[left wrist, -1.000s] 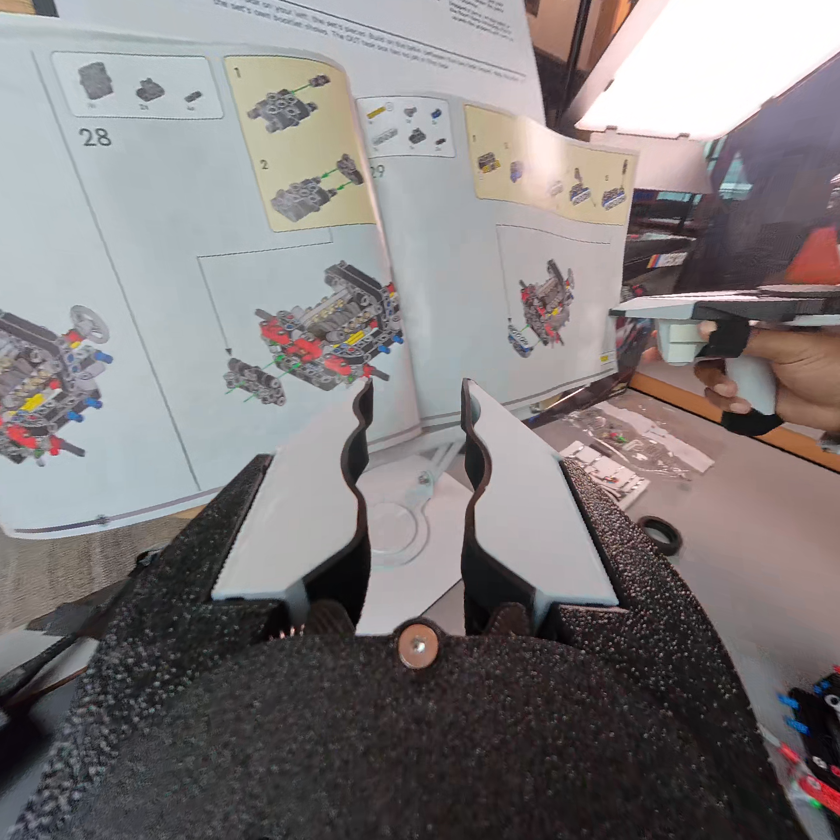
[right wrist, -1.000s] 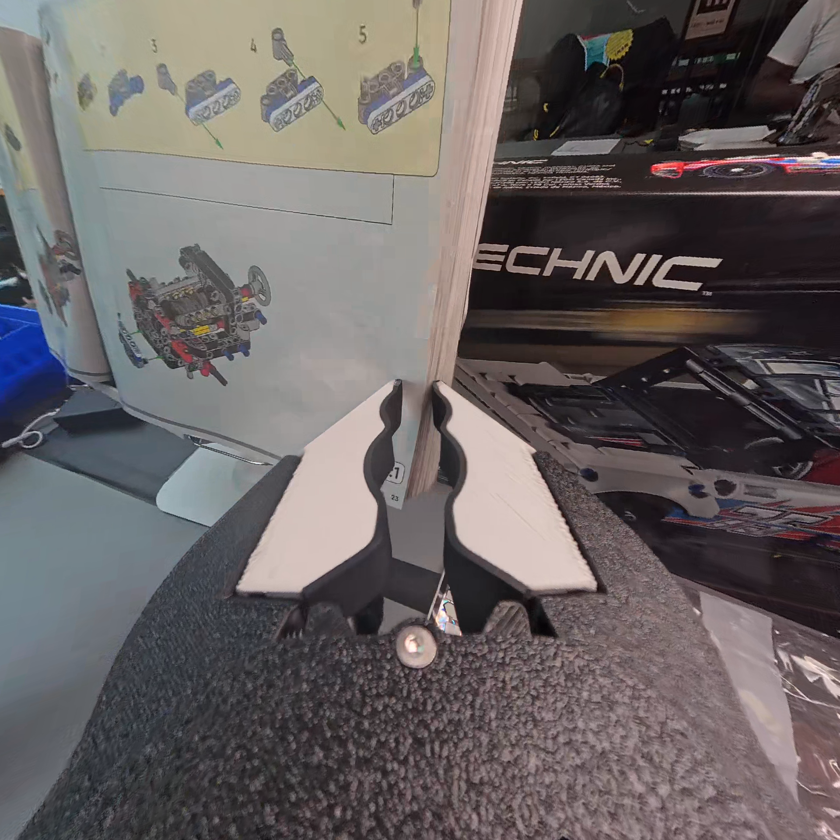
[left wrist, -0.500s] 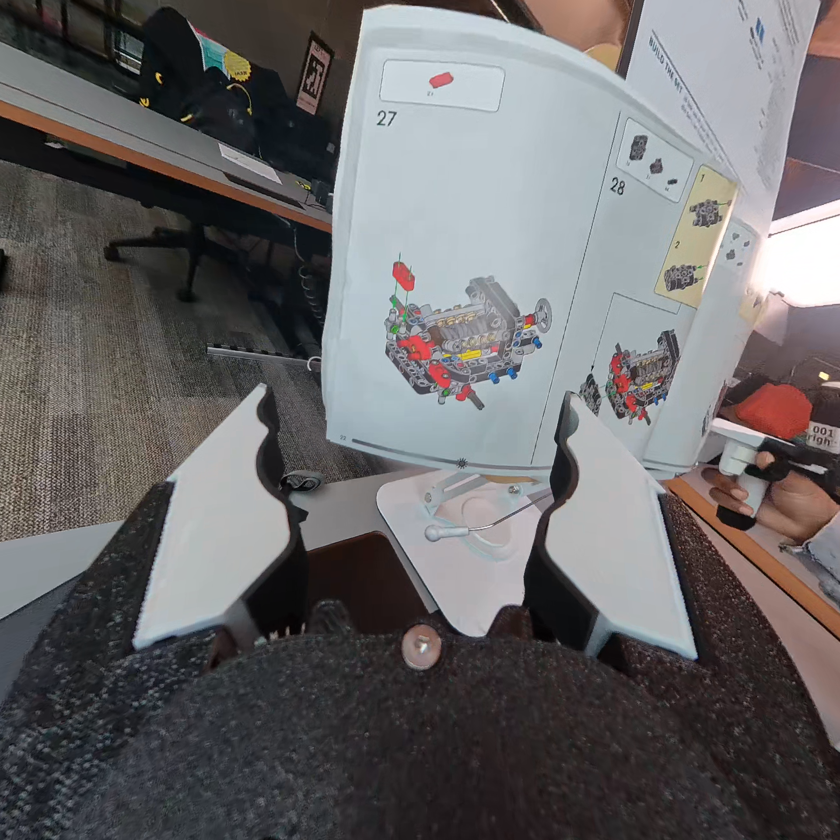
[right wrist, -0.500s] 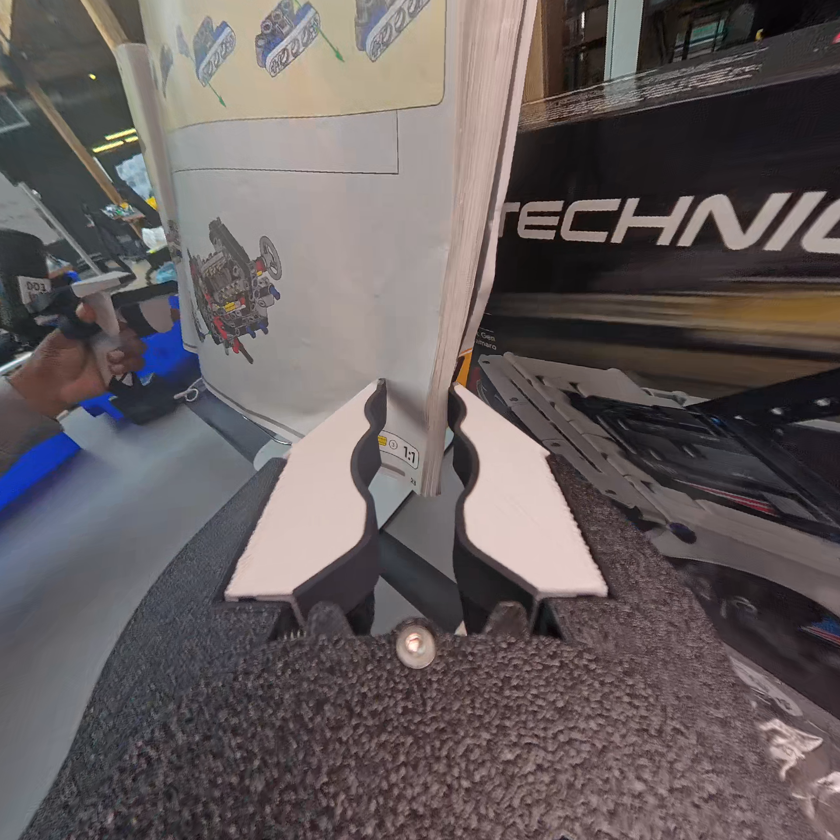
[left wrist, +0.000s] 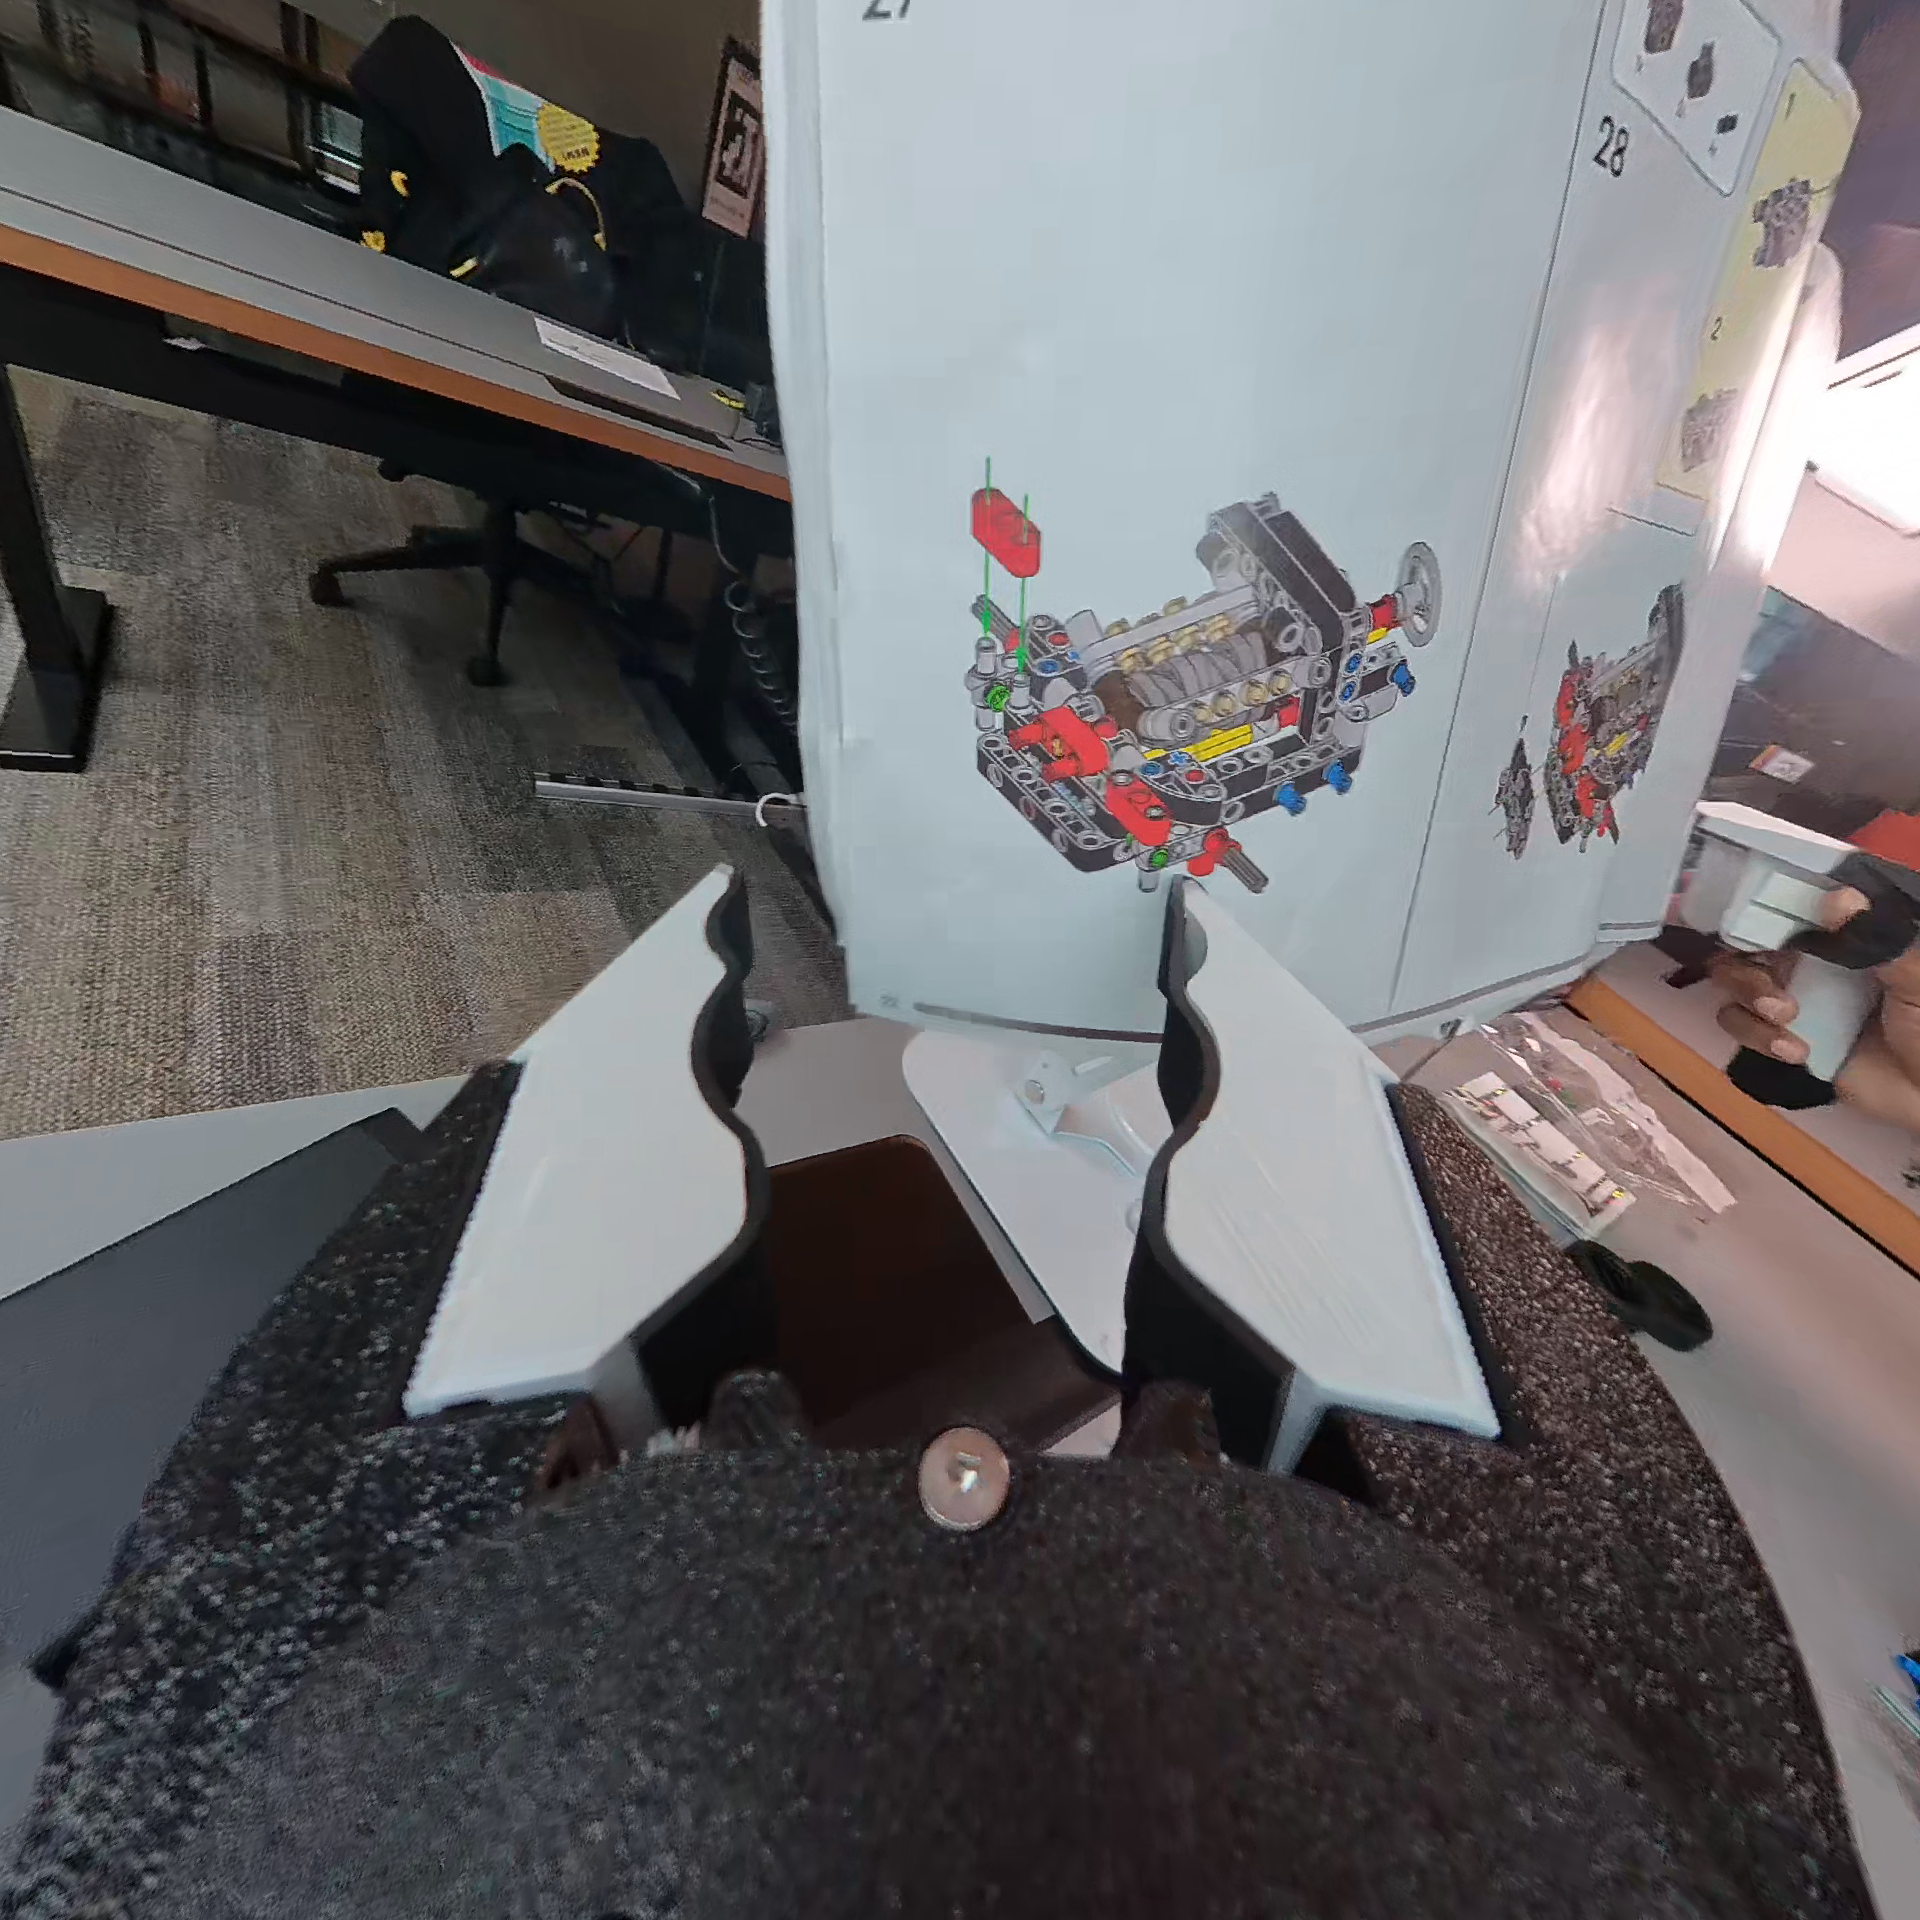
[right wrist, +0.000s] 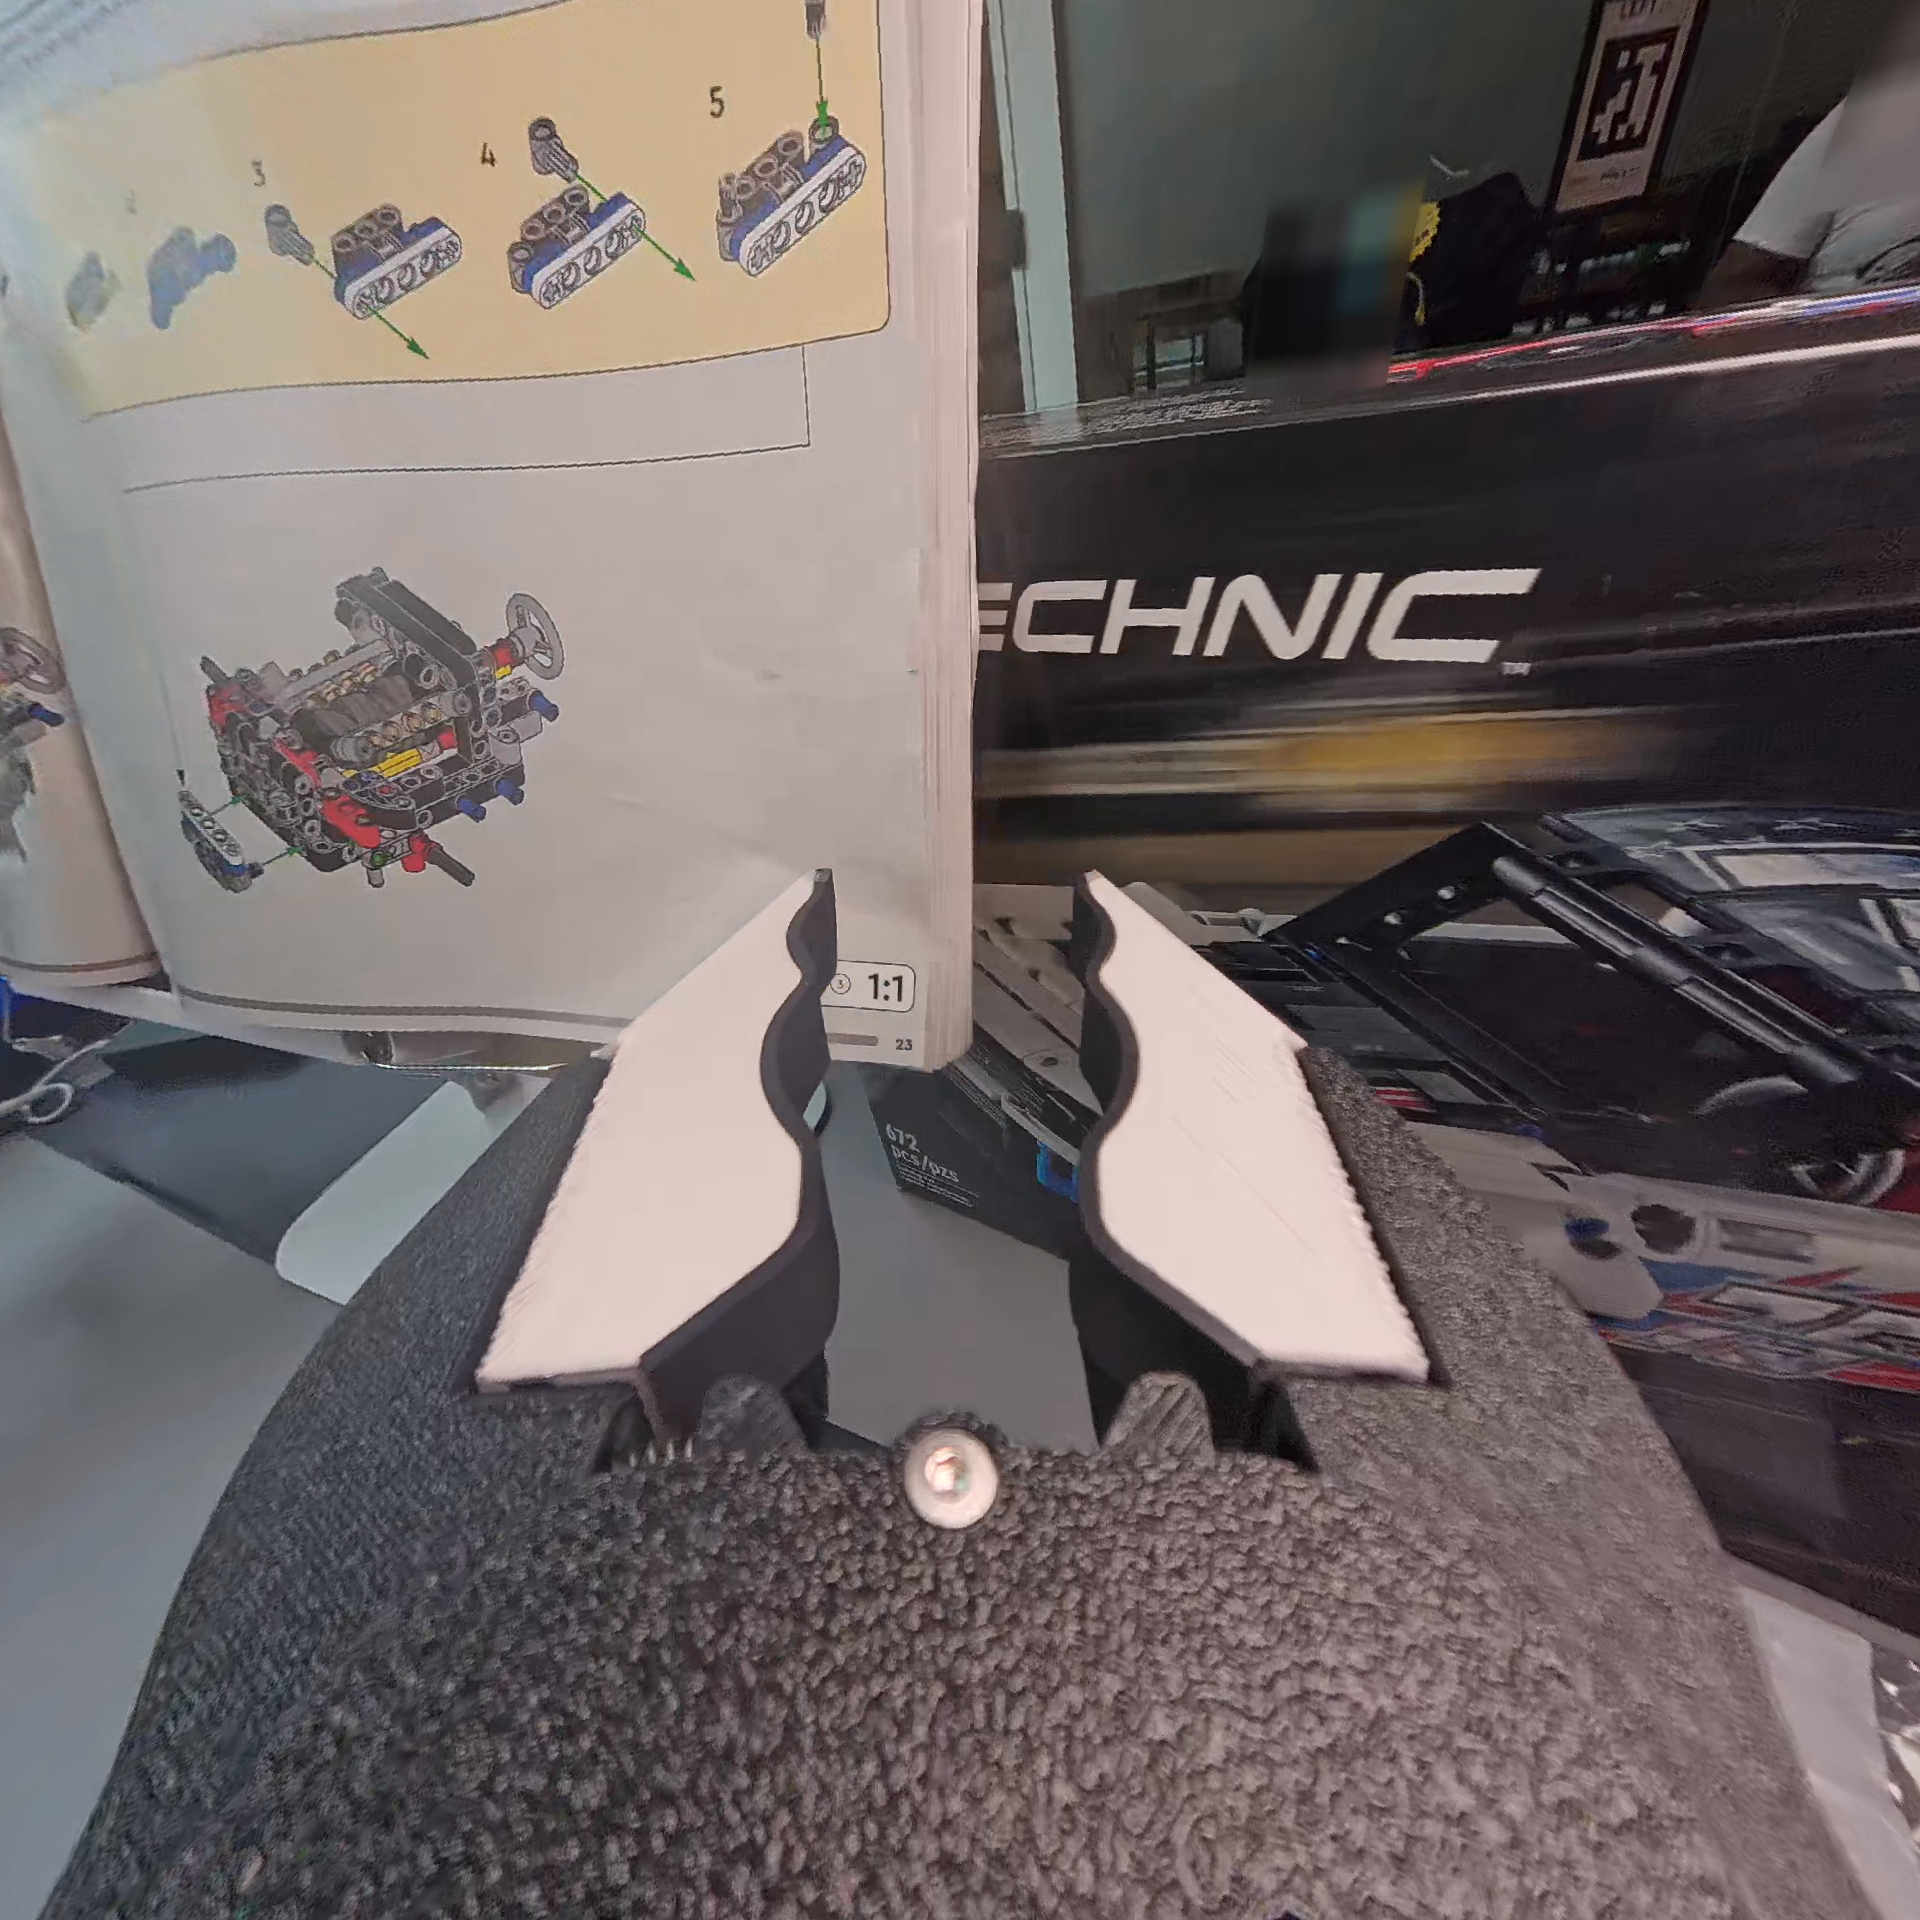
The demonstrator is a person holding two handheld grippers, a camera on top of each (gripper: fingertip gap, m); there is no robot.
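Left wrist view: the left gripper [left wrist: 951, 894] is seen with its jaws wide apart and empty, near the bottom edge of an instruction booklet [left wrist: 1143, 416] that is propped upright on a white stand [left wrist: 997, 1153] at the table [left wrist: 1766, 1382] edge. A plastic bag [left wrist: 1558, 1132] and a black ring [left wrist: 1642, 1304] are seen beside the stand. In the right wrist view, the right gripper [right wrist: 951, 883] is held with jaws open, the booklet's [right wrist: 520, 644] lower outer corner lying between them, untouched. A dark box [right wrist: 1455, 727] is seen just behind.
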